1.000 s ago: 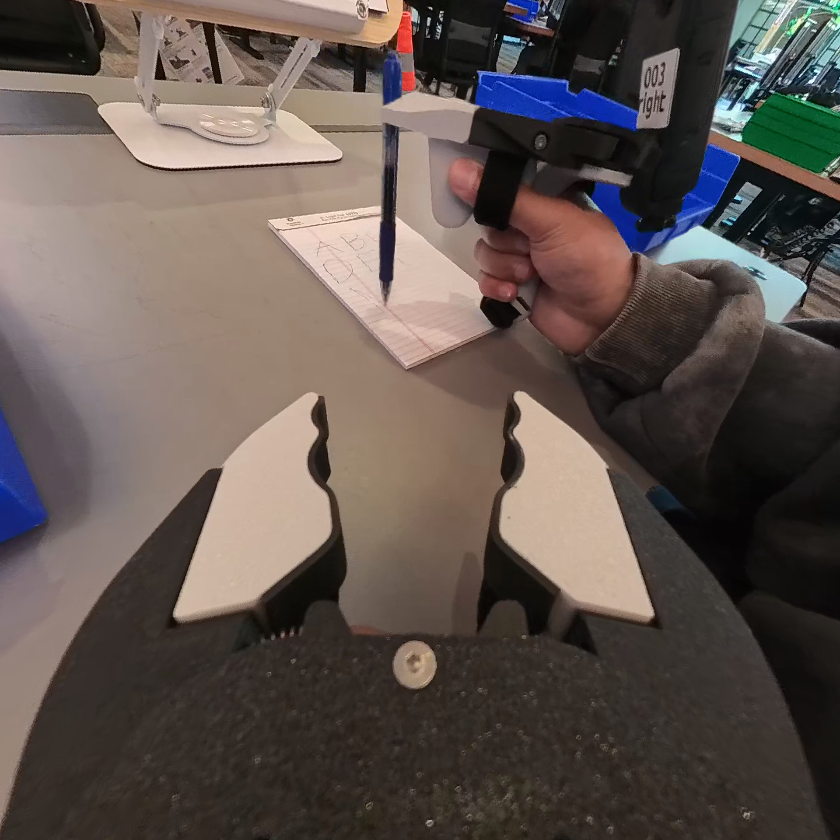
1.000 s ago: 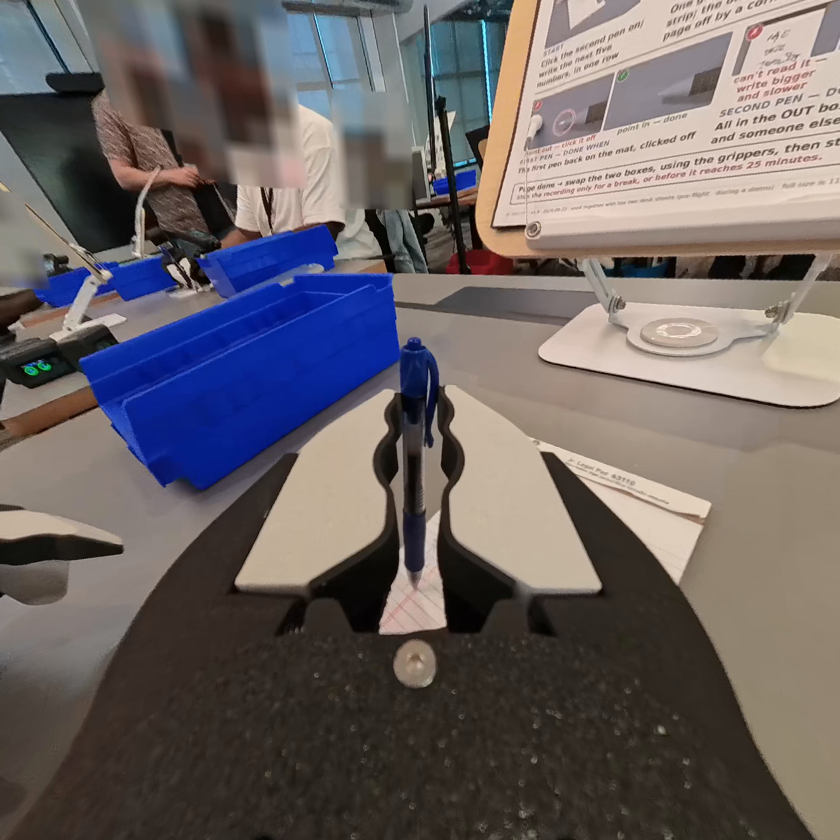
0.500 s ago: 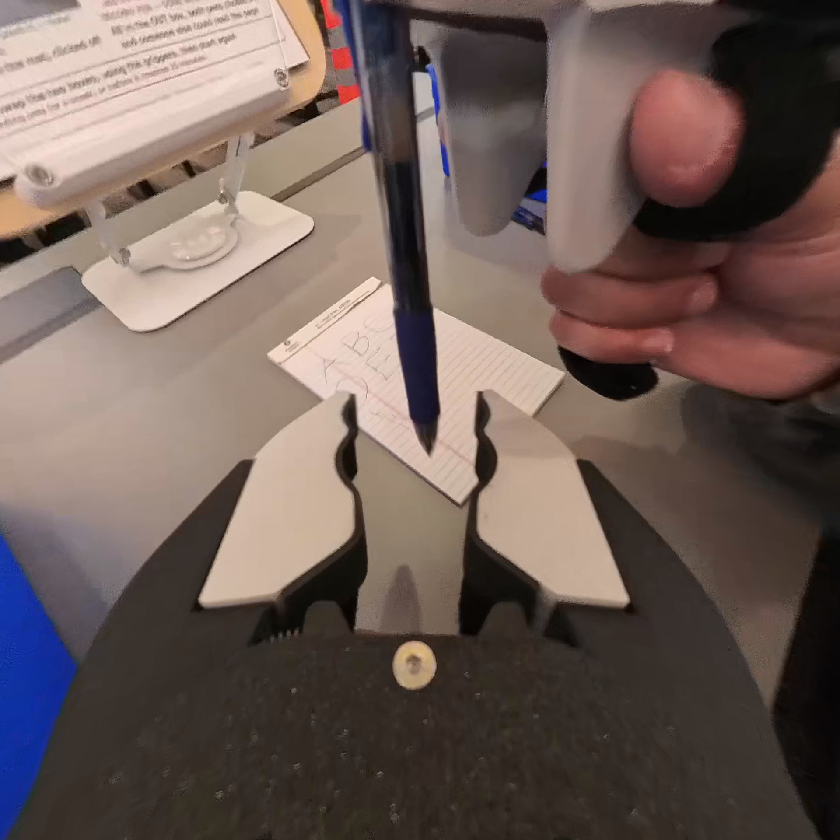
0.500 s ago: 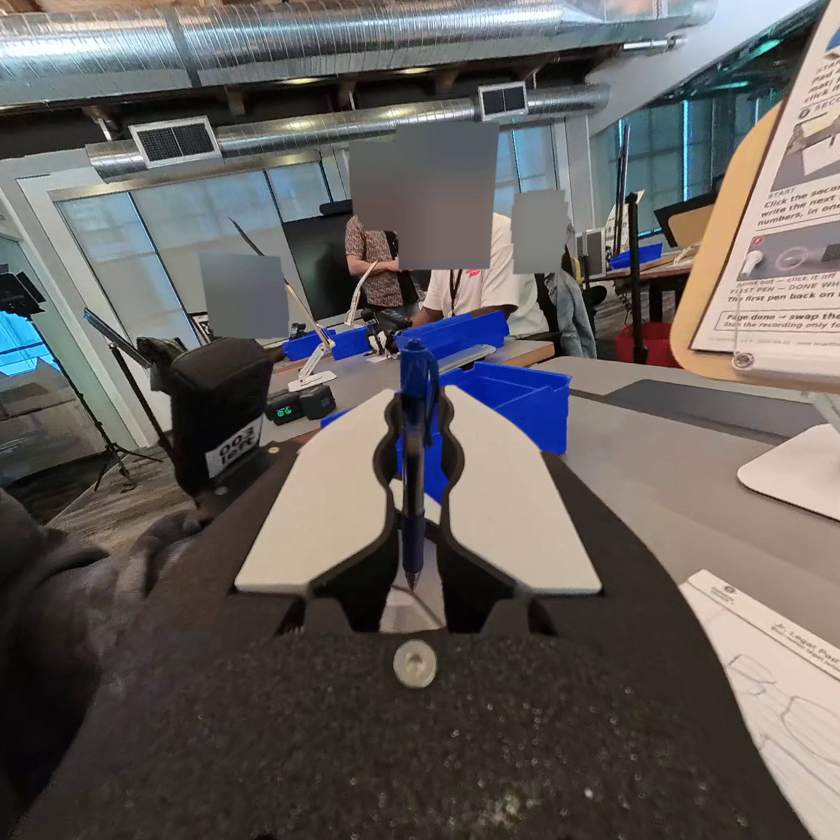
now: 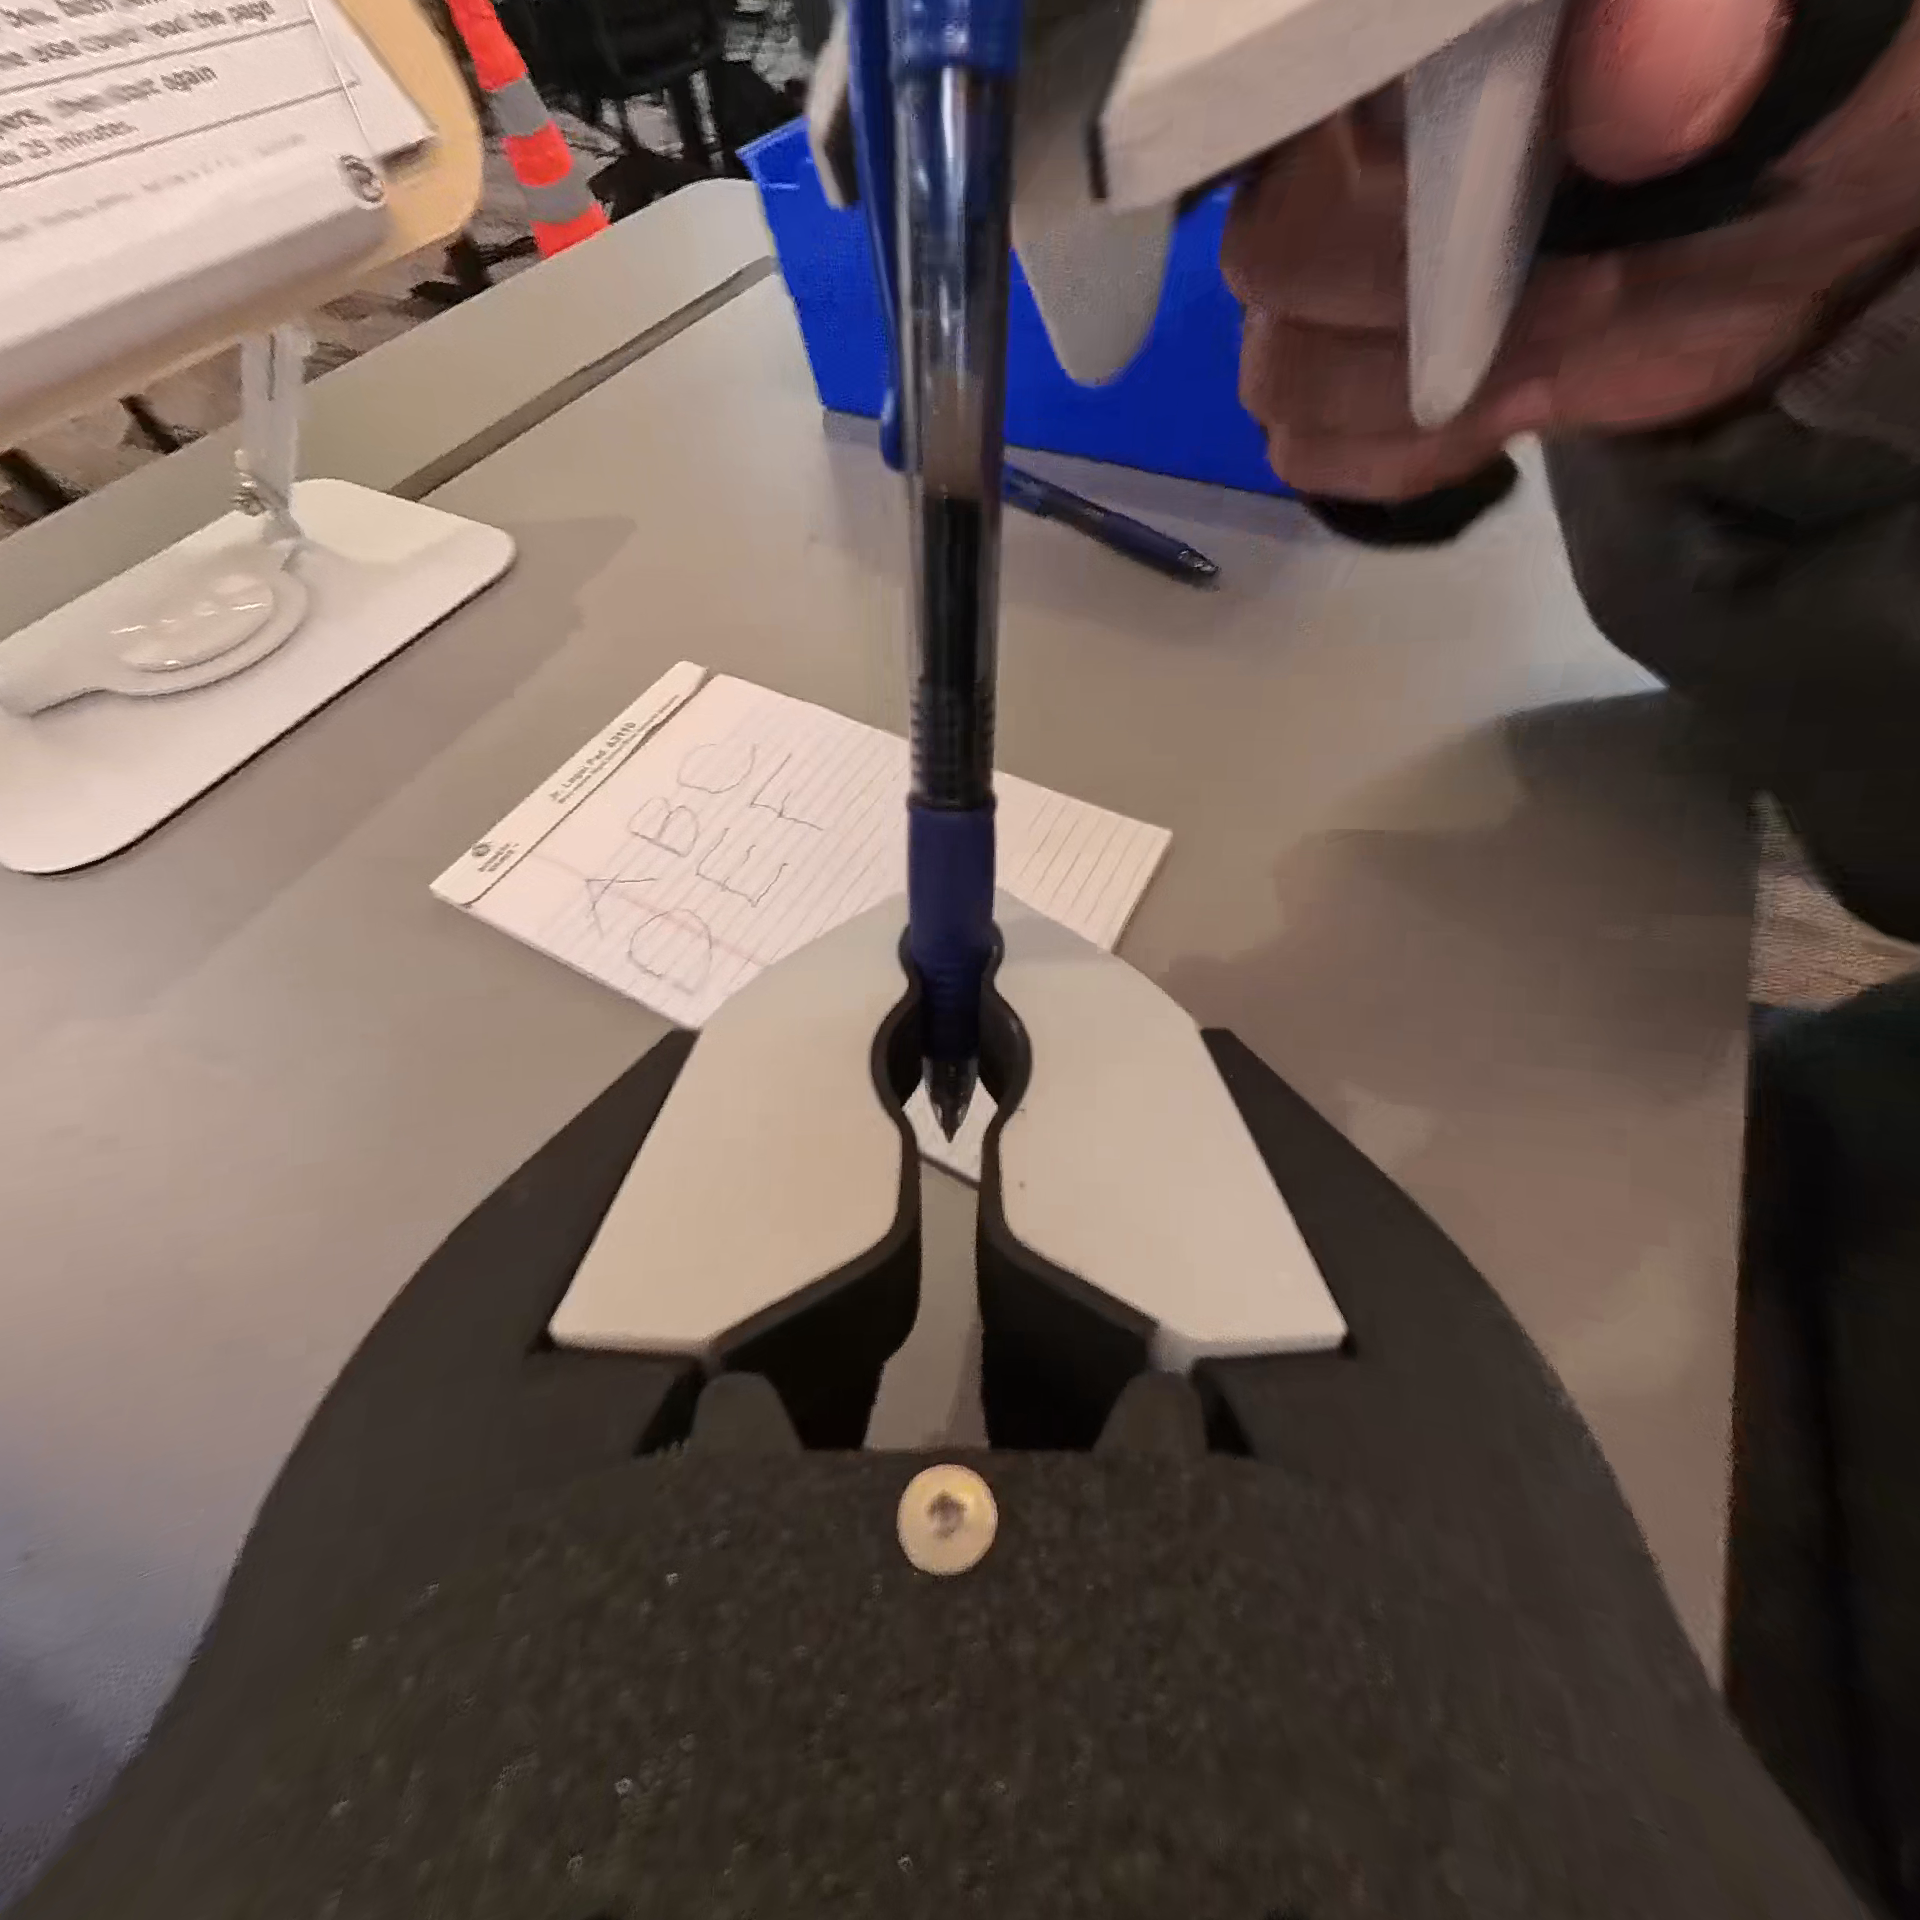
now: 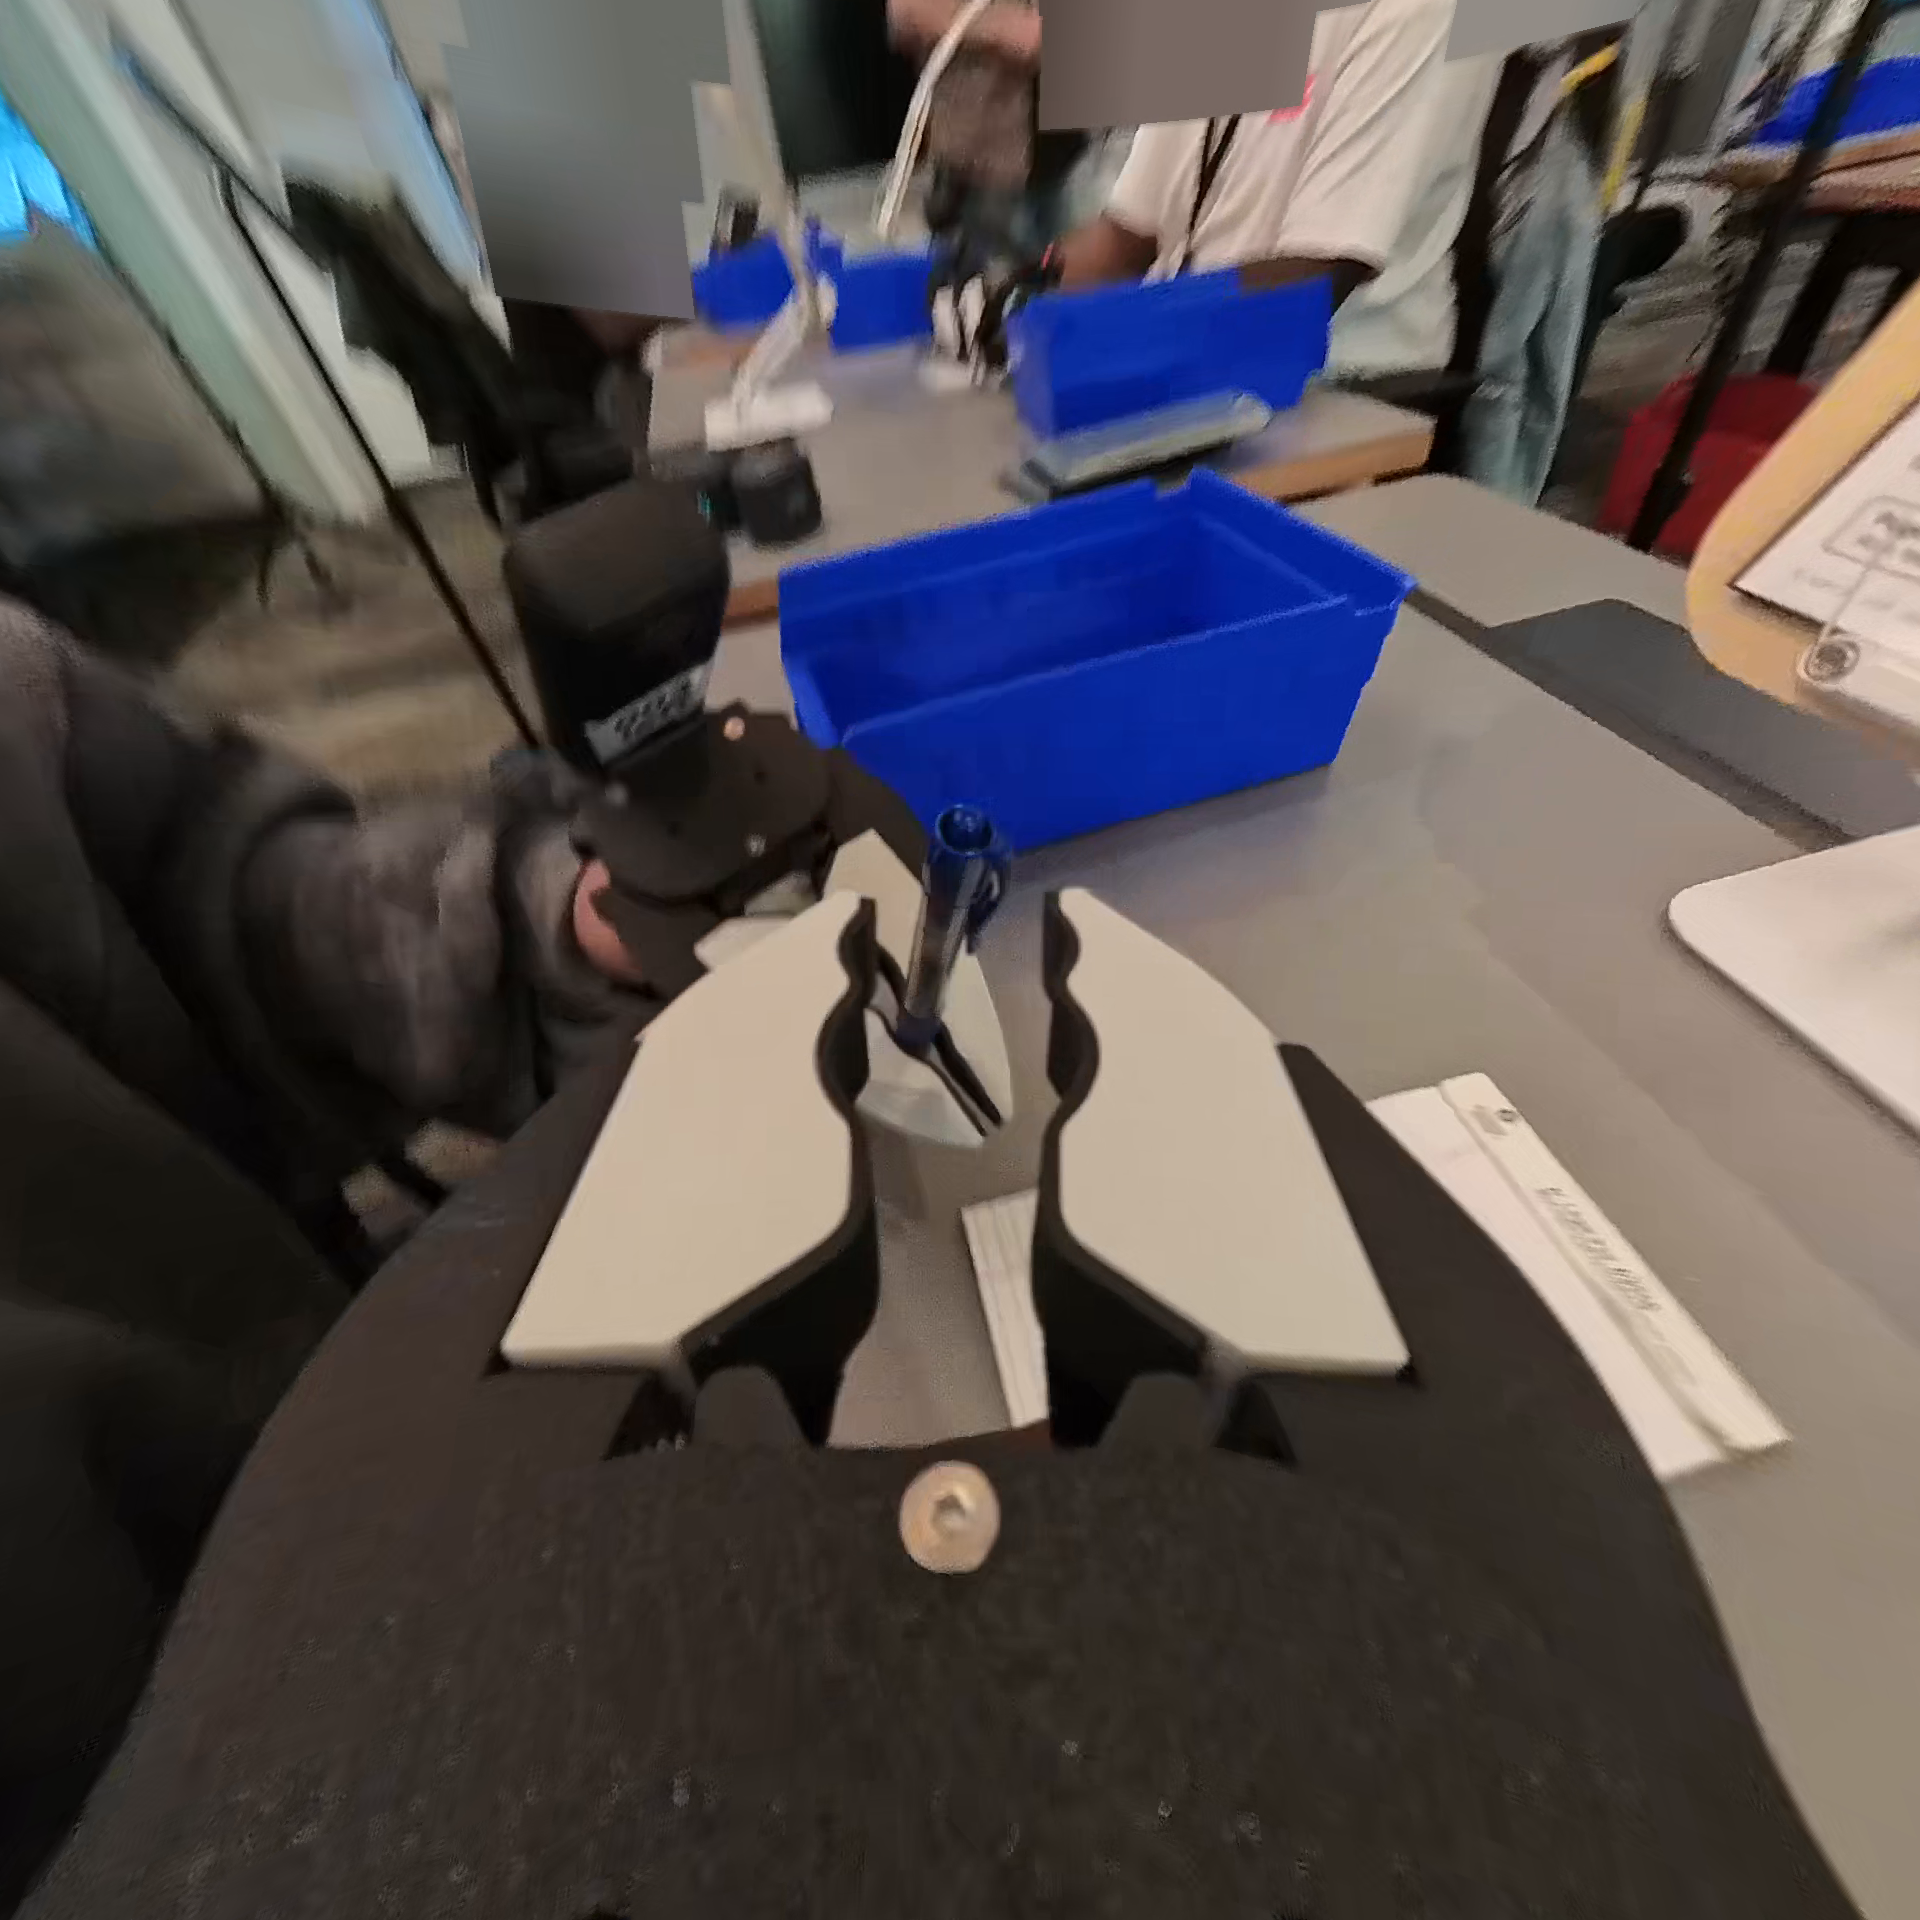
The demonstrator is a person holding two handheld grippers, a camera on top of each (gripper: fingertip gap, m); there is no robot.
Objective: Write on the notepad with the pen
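Change: since a second ago my left tongs have closed in around the pen, and my right tongs have spread apart off it; before, the right pair pinched it over the pad.
Left tongs: pressed together on the pen's blue grip, just above the tip; tip pokes down through the round notch between my fingers.
Right tongs: spread, pen stands between the fingers with gaps on both sides in the right wrist view; in the left wrist view they are at the top around the upper barrel, blurred.
Pen: roughly upright, tip down, held above the near edge of the notepad; touching the paper or not, can't tell.
Notepad: flat on the grey table, lined sheet with two rows of handwriting.
Second pen: lies on the table beyond the notepad, near a blue bin.
Other blue bin: on the table beyond my left tongs.
Stand: white base to the left, carrying an instruction board.
Background: people at another table, blurred.
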